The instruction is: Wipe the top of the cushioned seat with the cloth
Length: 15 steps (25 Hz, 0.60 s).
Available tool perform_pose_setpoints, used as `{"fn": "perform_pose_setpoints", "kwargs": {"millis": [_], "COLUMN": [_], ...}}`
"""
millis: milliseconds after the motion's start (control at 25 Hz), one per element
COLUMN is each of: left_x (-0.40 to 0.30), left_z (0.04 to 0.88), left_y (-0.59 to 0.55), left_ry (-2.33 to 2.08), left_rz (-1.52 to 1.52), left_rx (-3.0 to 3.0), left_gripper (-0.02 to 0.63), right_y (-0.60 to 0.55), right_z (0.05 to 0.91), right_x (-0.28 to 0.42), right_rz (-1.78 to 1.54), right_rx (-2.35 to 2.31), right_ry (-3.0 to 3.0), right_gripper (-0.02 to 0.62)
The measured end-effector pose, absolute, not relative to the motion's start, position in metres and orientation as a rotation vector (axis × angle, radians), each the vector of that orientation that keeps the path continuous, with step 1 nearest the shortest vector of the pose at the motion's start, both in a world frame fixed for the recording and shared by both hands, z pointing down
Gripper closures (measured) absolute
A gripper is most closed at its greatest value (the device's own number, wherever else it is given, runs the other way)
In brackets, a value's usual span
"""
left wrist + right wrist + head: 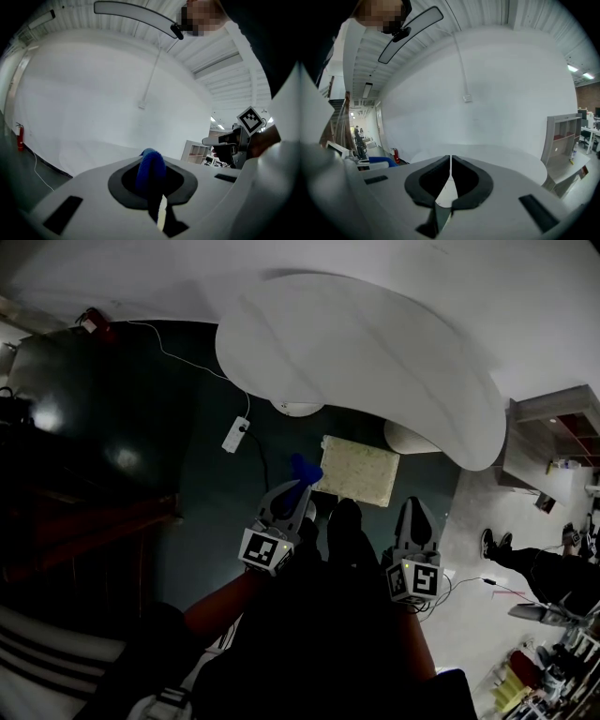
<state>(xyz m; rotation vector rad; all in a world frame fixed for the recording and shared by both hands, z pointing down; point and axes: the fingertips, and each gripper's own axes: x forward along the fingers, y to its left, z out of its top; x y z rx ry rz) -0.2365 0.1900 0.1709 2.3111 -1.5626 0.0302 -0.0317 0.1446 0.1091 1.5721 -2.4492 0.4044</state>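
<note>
The cushioned seat (359, 472) is a pale cream square pad, low on the dark floor in the head view, just beyond both grippers. My left gripper (296, 488) is shut on a blue cloth (305, 468), which sticks out past the jaw tips at the seat's near left corner. In the left gripper view the blue cloth (151, 168) is bunched between the jaws of the left gripper (153, 177). My right gripper (415, 514) hovers at the seat's near right; its jaws (450, 166) are shut with nothing between them. The seat does not show in either gripper view.
A large curved white tabletop (375, 362) overhangs the seat's far side. A white power strip (234, 434) with a cable lies on the floor to the left. A shelf unit (553, 432) and another person's legs (534, 563) are at the right.
</note>
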Motion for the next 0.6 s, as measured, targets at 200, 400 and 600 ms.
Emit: {"fn": "perform_pose_setpoints", "kwargs": {"millis": [200,400,600], "left_x": [-0.230,-0.221,-0.201], "left_z": [0.187,0.208,0.233], "left_y": [0.167,0.148,0.116], "left_ry": [-1.574,-1.553,-1.583], "left_rz": [0.074,0.171,0.264], "left_rx": [2.314,2.311,2.274], "left_gripper": [0.571,0.571,0.571], "right_y": [0.124,0.100,0.066], "right_z": [0.112,0.127,0.146], "right_x": [-0.049,-0.053,-0.027], "right_rz": [0.448,0.408,0.431], "right_rx": [1.513,1.426,1.382], "right_ry": [-2.603,-2.626,-2.605], "right_gripper": [0.557,0.557,0.557]}}
